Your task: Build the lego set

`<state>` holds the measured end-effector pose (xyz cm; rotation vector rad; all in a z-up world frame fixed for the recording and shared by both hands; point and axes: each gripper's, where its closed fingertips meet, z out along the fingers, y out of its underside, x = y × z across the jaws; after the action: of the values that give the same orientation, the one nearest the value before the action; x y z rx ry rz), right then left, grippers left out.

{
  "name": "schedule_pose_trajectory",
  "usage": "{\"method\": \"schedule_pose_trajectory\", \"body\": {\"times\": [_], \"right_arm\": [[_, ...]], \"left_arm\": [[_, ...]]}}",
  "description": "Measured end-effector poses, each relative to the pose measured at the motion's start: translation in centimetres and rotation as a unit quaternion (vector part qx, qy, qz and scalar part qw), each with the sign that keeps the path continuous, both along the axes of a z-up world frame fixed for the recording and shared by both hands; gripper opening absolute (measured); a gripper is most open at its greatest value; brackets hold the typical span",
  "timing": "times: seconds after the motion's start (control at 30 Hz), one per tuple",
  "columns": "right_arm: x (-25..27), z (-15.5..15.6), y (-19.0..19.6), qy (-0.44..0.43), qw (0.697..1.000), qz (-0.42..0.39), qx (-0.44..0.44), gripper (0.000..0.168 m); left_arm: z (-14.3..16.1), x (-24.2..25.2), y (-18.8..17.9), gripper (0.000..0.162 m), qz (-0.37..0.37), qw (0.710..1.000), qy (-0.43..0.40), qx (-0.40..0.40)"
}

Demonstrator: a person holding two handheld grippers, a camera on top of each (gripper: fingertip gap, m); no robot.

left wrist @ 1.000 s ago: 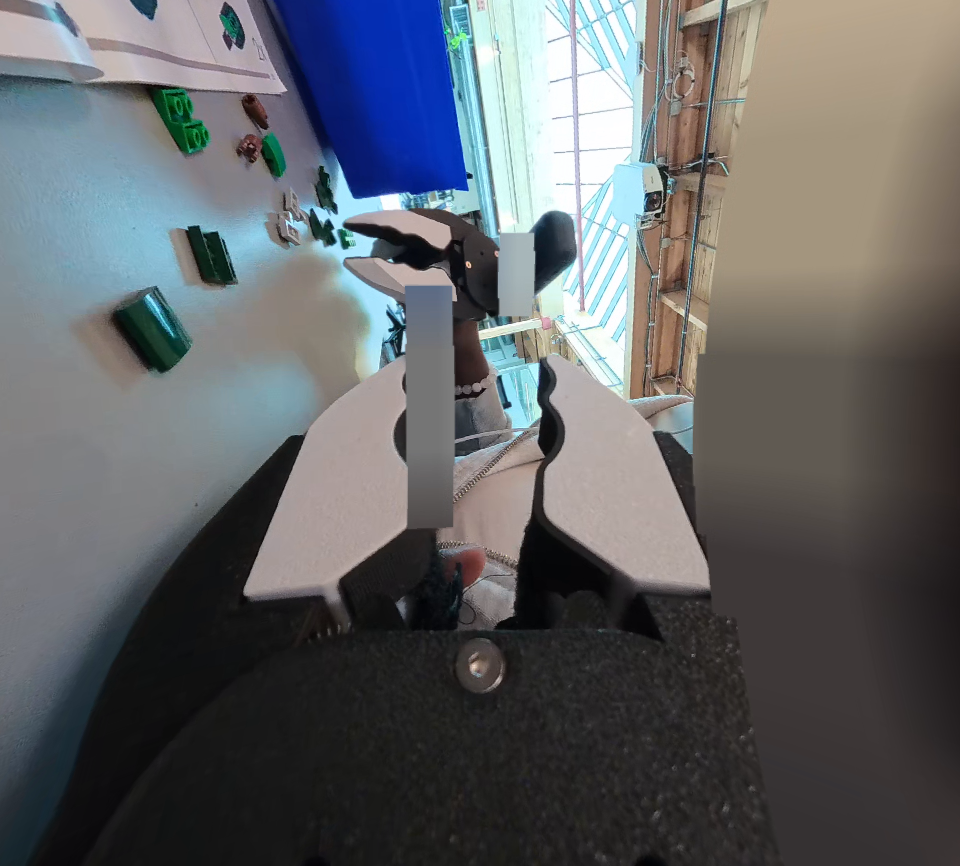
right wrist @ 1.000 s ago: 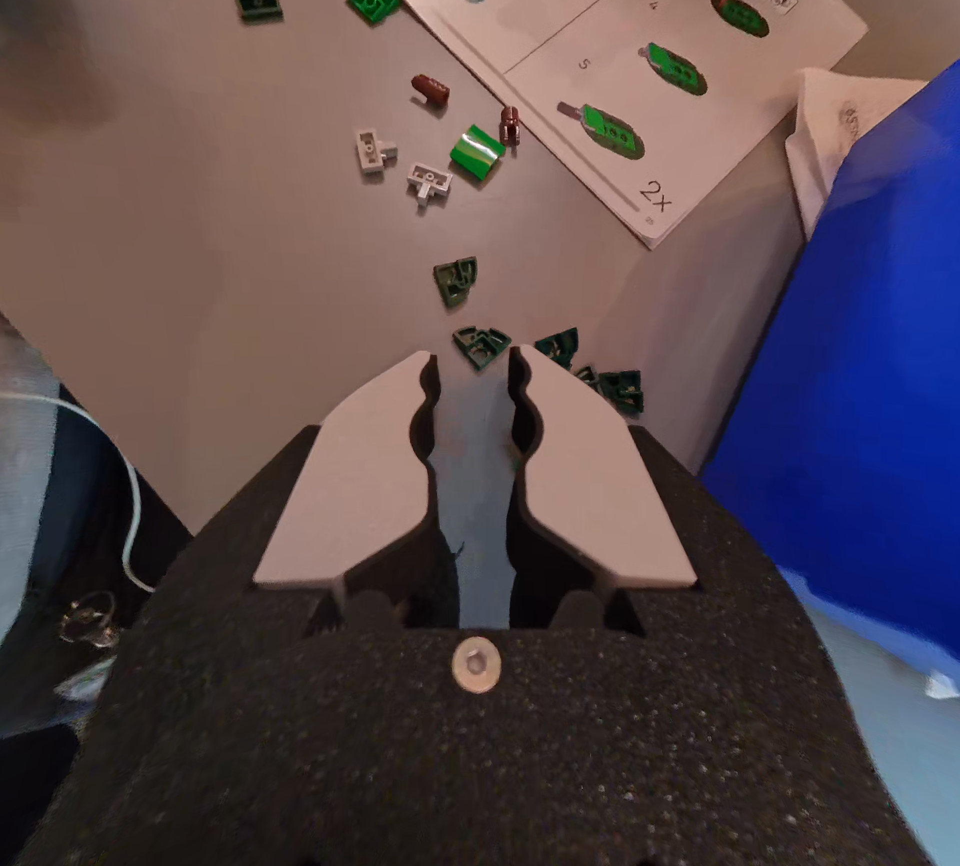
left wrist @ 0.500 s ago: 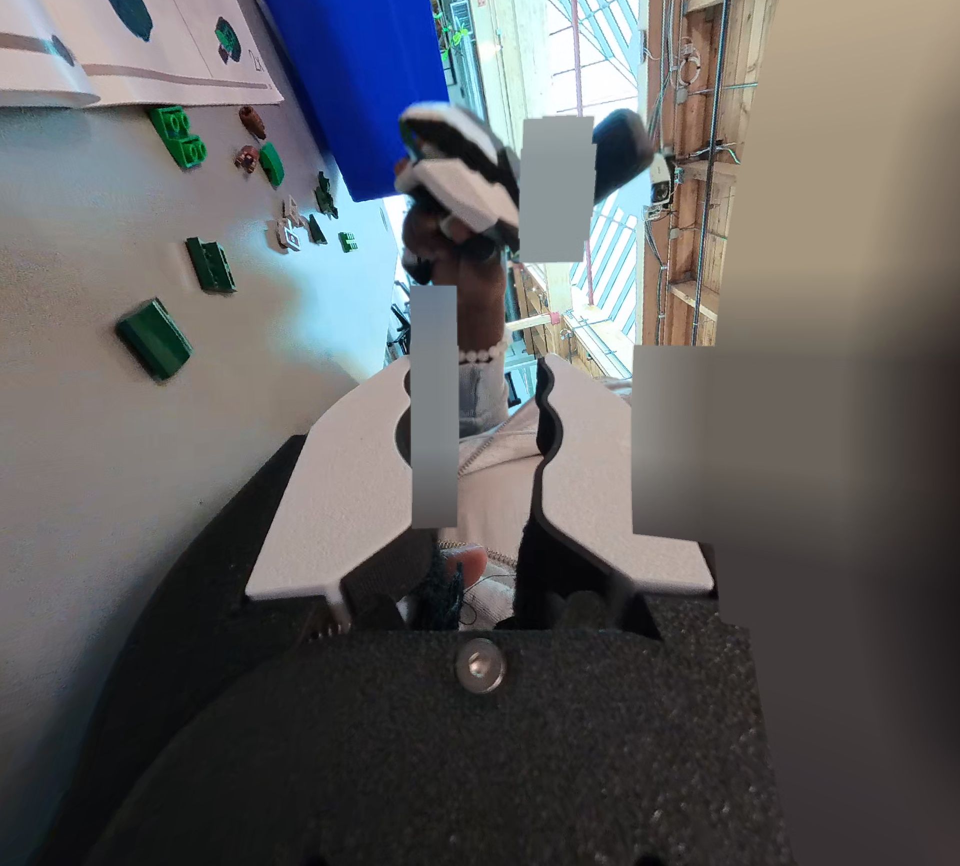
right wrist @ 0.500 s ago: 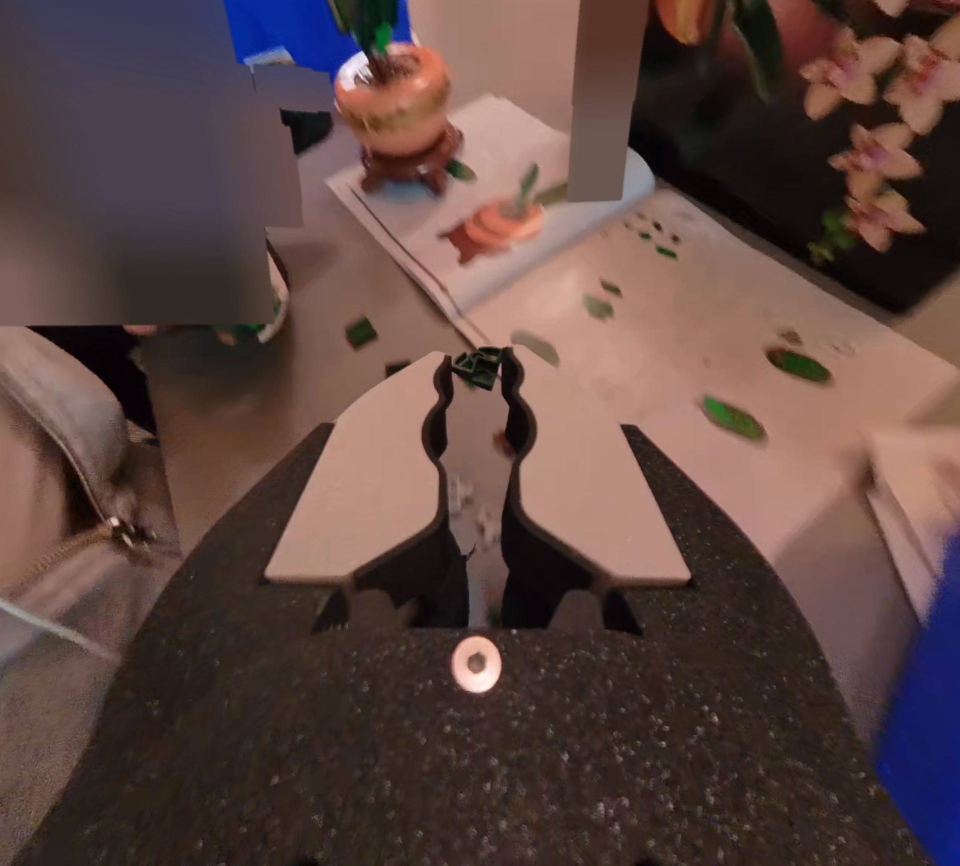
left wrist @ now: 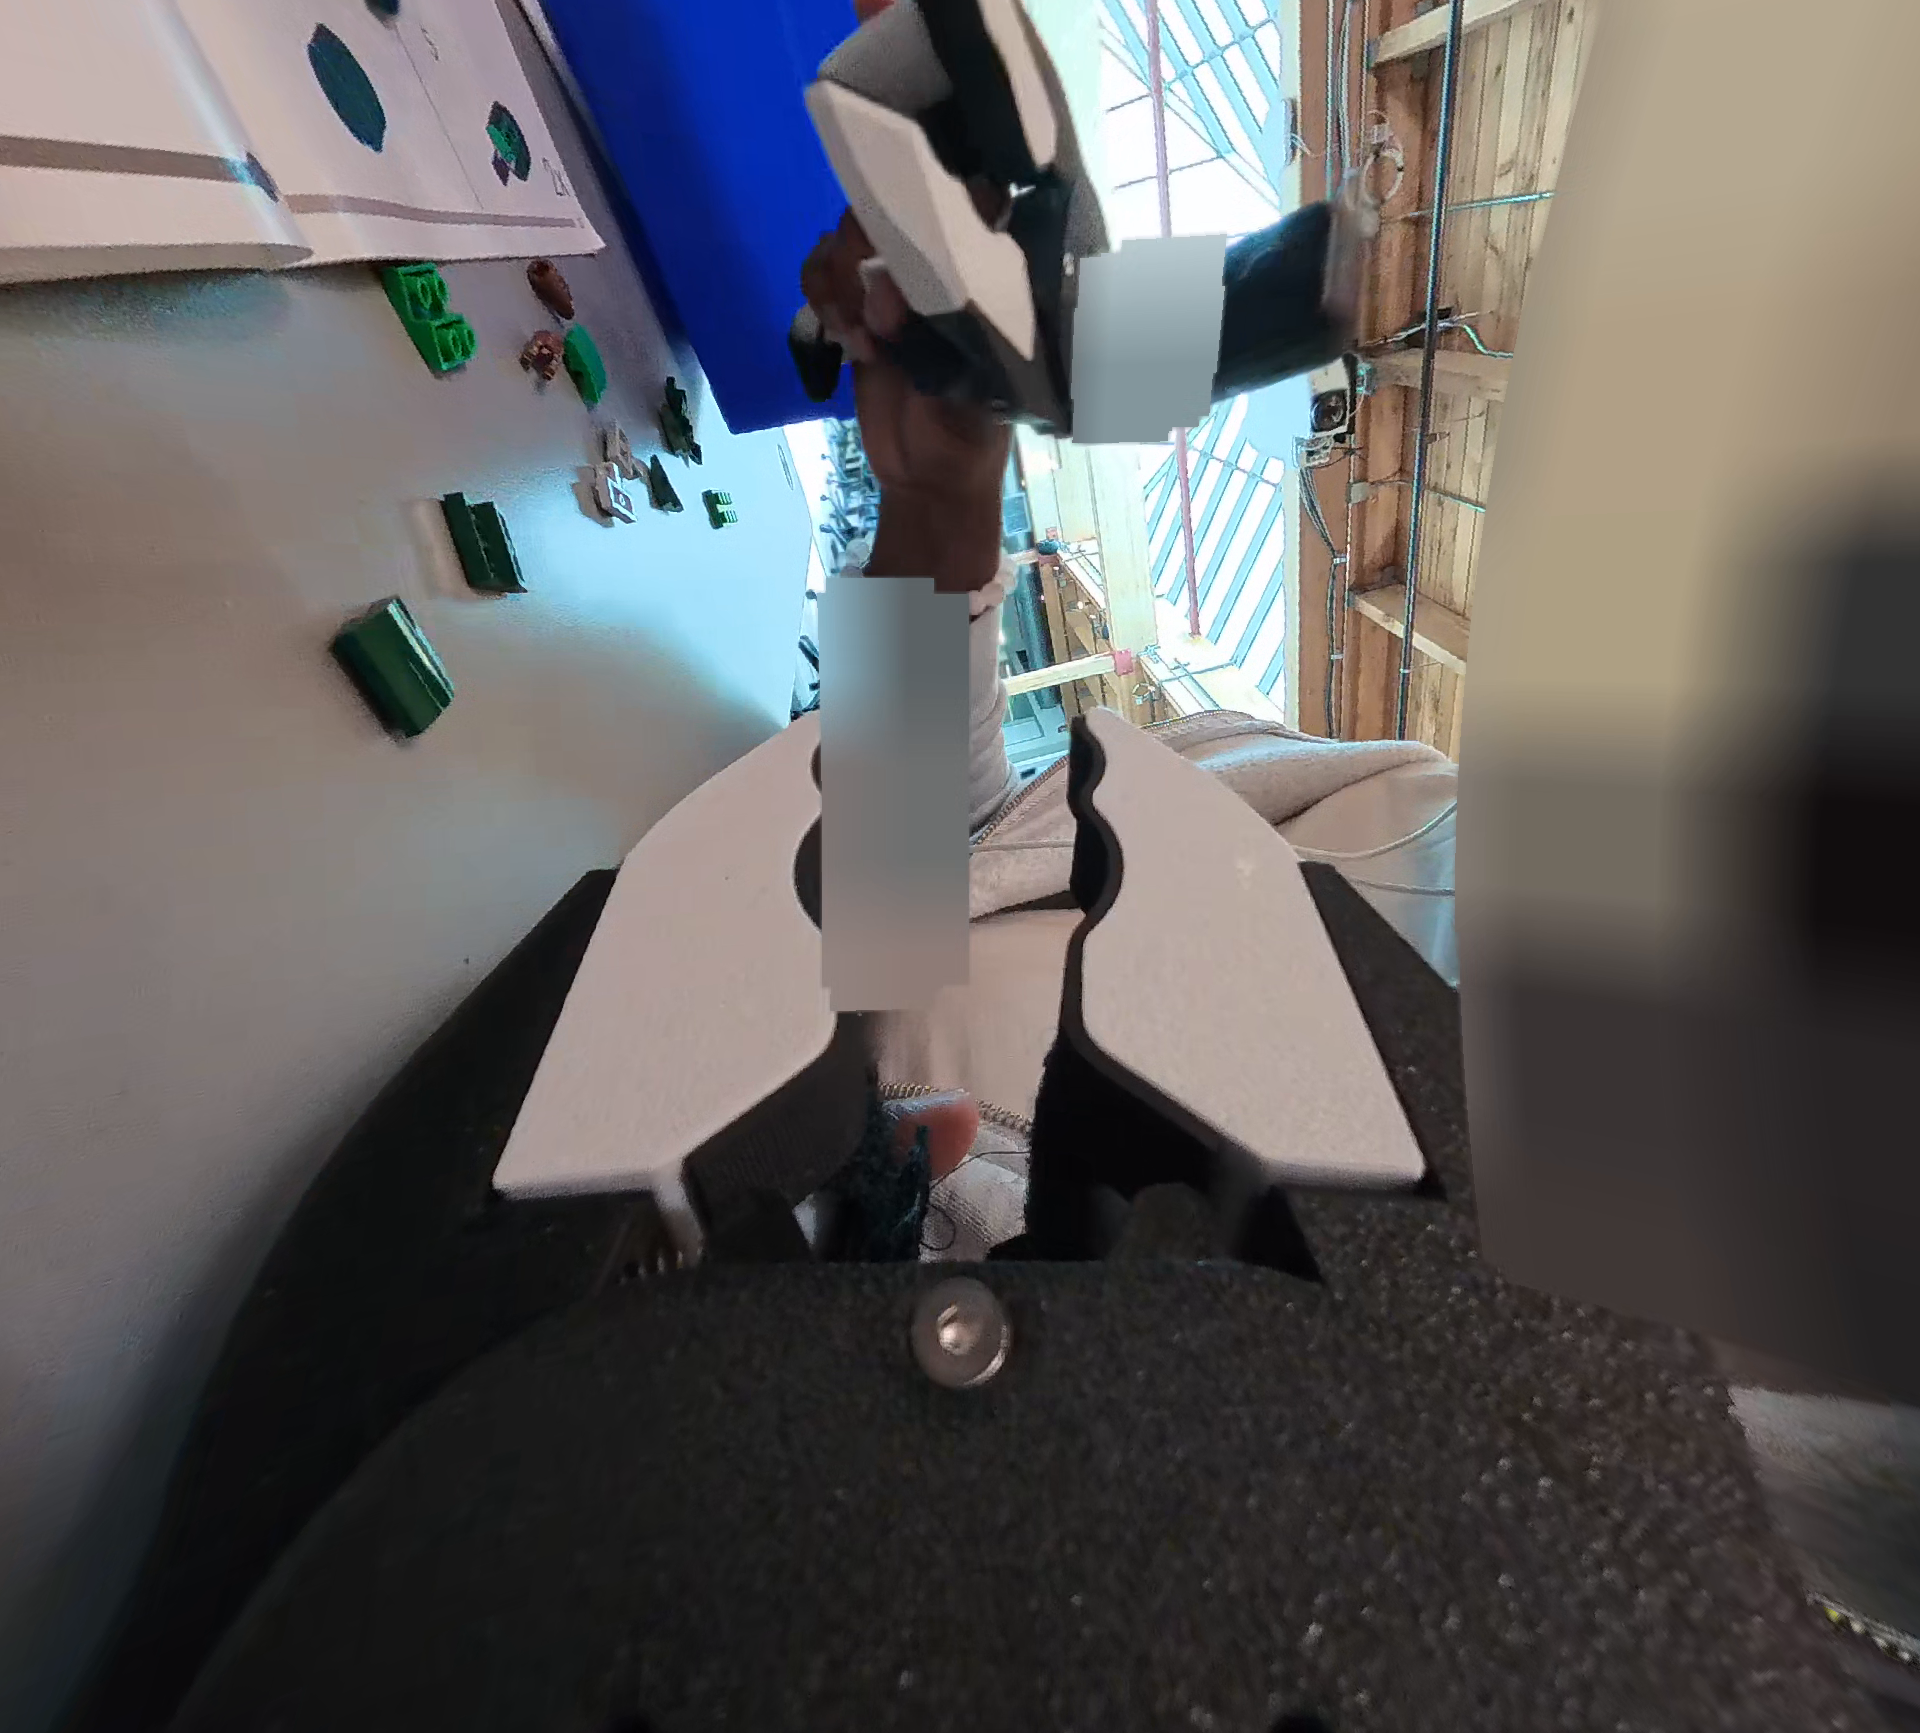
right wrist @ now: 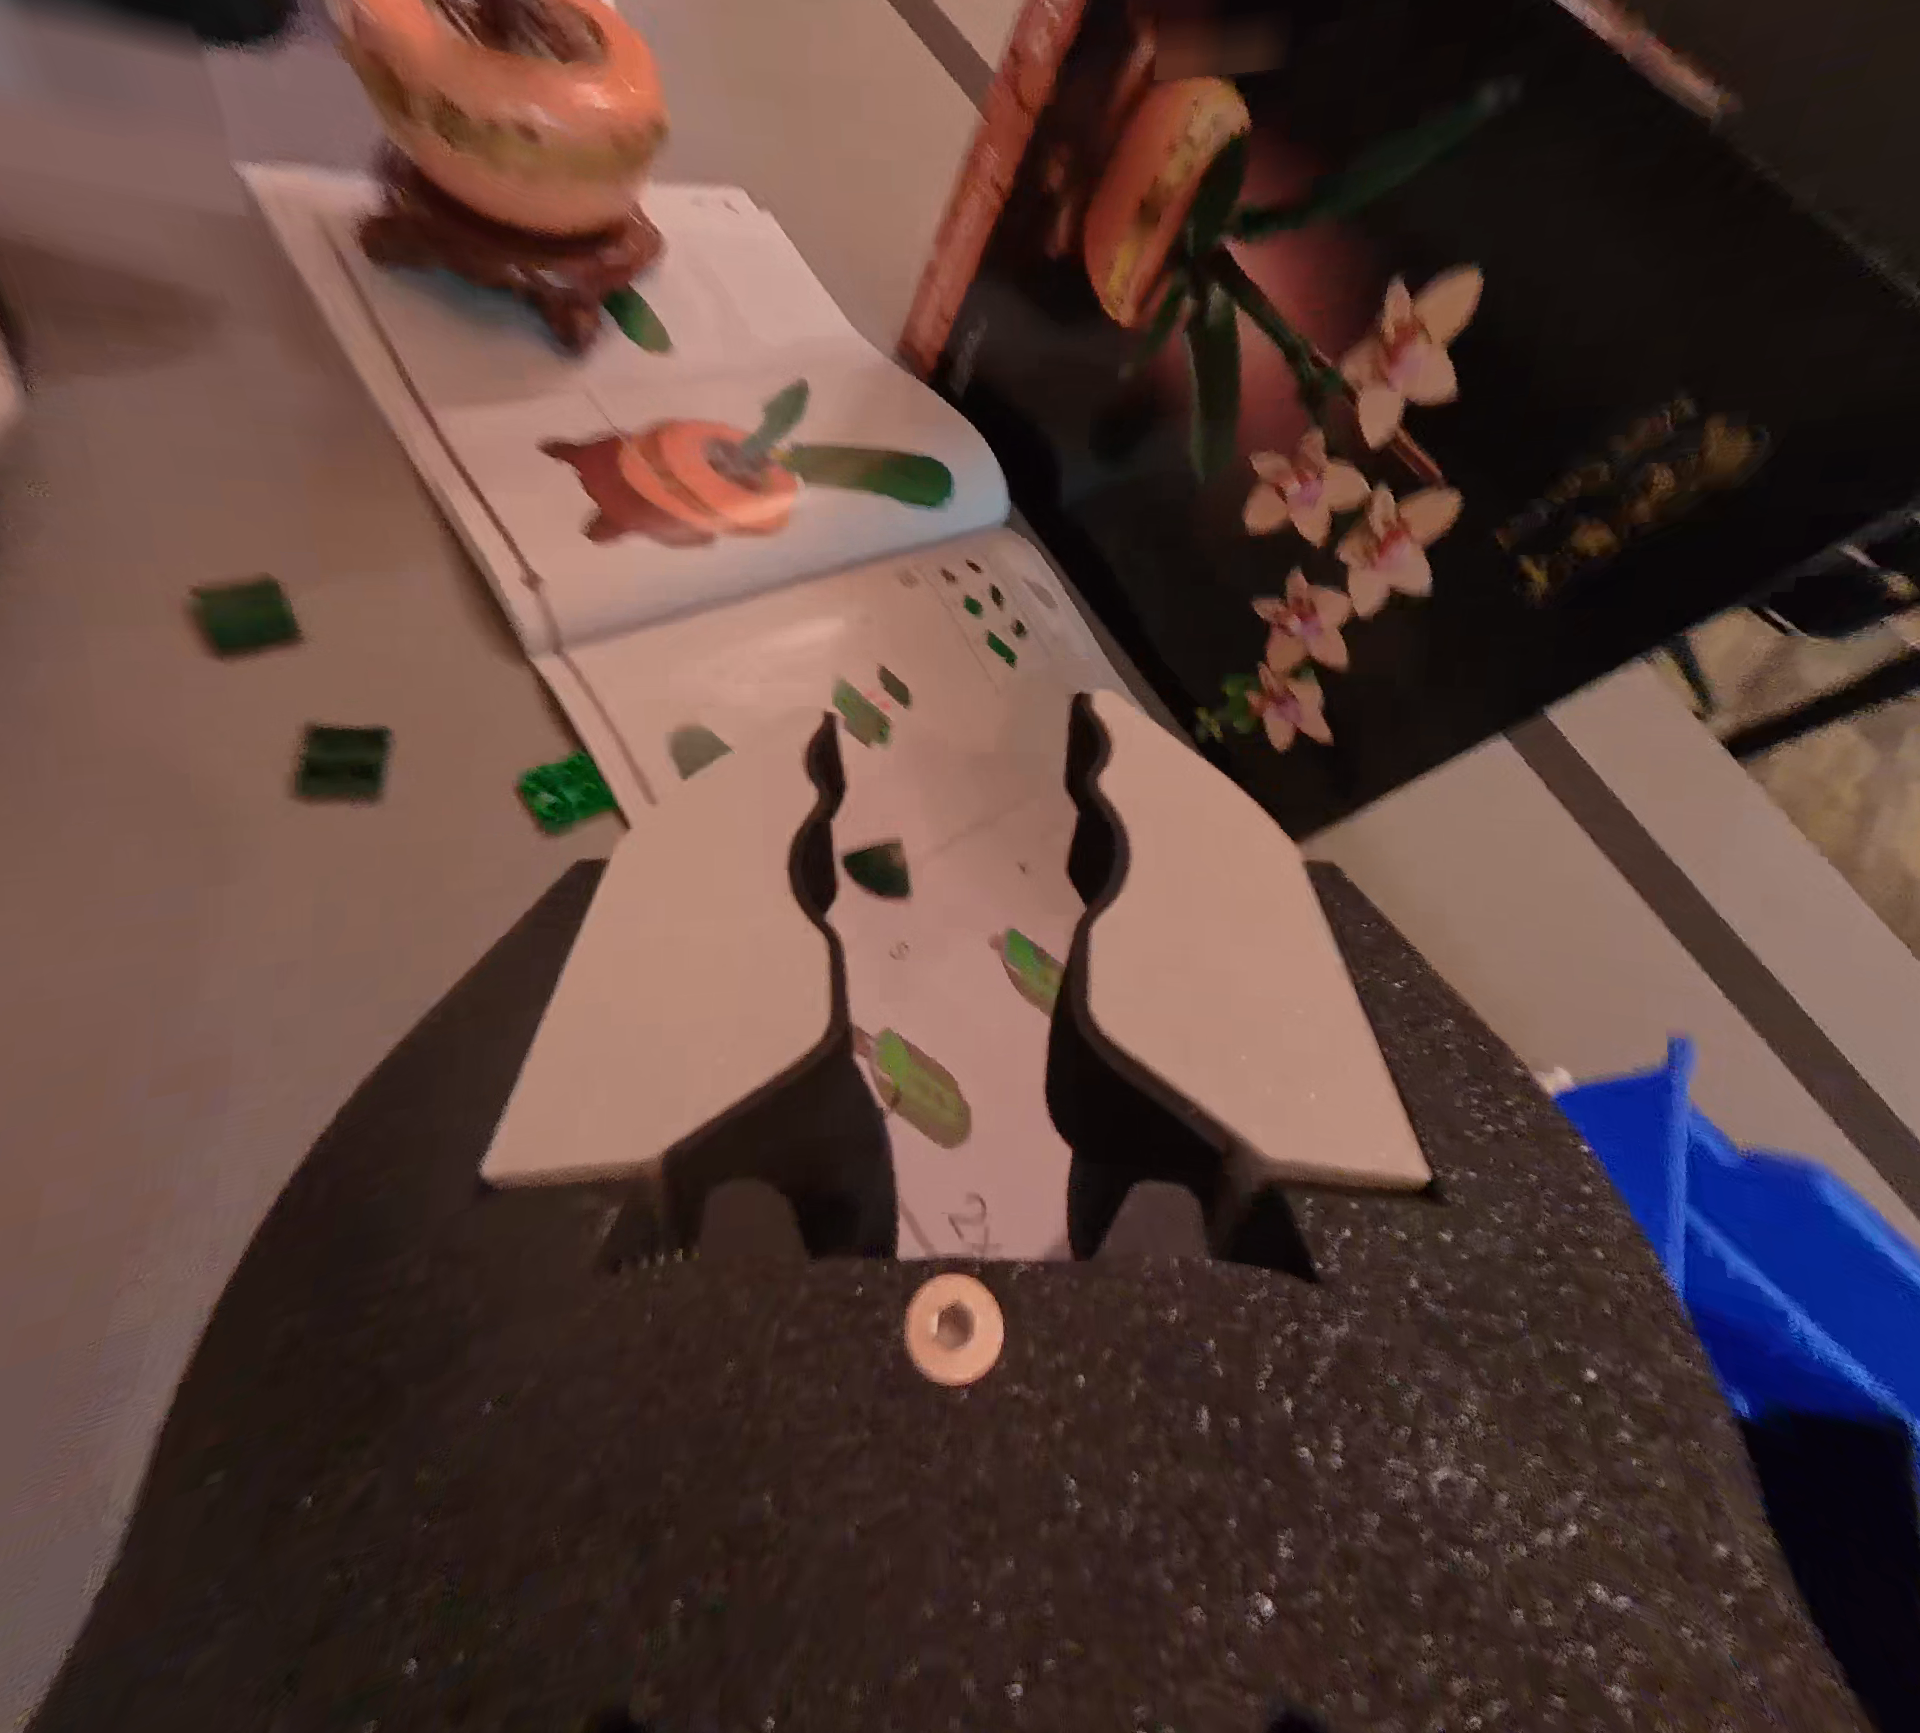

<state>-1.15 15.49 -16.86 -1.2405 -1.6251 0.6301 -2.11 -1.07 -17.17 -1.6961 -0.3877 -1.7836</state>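
Note:
My right gripper [right wrist: 954,717] is open and empty above the open instruction booklet [right wrist: 727,644]. A small dark green piece [right wrist: 878,868] shows blurred between its fingers, not gripped; I cannot tell whether it rests on the page. The orange Lego pot model [right wrist: 499,94] stands at the booklet's far end. My left gripper [left wrist: 951,727] is open, turned on its side next to the table; a blur patch hides part of its gap. The right gripper [left wrist: 935,125] also shows in the left wrist view, raised in a hand.
Loose pieces lie on the grey table: a bright green brick [left wrist: 431,317], dark green bricks [left wrist: 483,530] [left wrist: 395,665], brown and grey bits [left wrist: 551,286]. A blue bin [left wrist: 675,73] stands beside the booklet. The dark set box [right wrist: 1351,436] leans behind it.
My right gripper picked a dark green piece off the table, swung up over the booklet, and has now opened and let it go. The left gripper has stayed open and barely moved.

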Motion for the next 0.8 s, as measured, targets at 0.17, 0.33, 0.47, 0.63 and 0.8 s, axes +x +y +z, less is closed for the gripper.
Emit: {"method": "schedule_pose_trajectory", "body": {"times": [0.17,0.33,0.47,0.63,0.8], "right_arm": [[0.9,-6.0,1.3,-0.125,0.987,-0.064,-0.084,0.024],[0.0,-8.5,1.2,-0.17,0.956,-0.114,-0.212,0.045],[-0.4,-8.5,1.3,-0.165,0.949,-0.13,-0.234,0.041],[-0.9,-8.6,0.8,-0.169,0.956,-0.118,-0.208,0.022],[-1.0,-8.6,0.6,-0.172,0.956,-0.099,-0.216,0.017]], "left_arm": [[0.0,-0.3,0.0,0.039,0.003,1.0,-0.003,0.001],[0.2,-0.3,-0.1,0.038,0.003,1.0,-0.005,0.0],[0.0,-0.7,0.3,0.038,0.01,1.0,-0.008,-0.002],[-0.2,-1.2,0.6,0.038,0.015,1.0,-0.009,-0.005],[-0.3,-1.7,0.6,0.038,0.025,1.0,-0.004,-0.008]]}}
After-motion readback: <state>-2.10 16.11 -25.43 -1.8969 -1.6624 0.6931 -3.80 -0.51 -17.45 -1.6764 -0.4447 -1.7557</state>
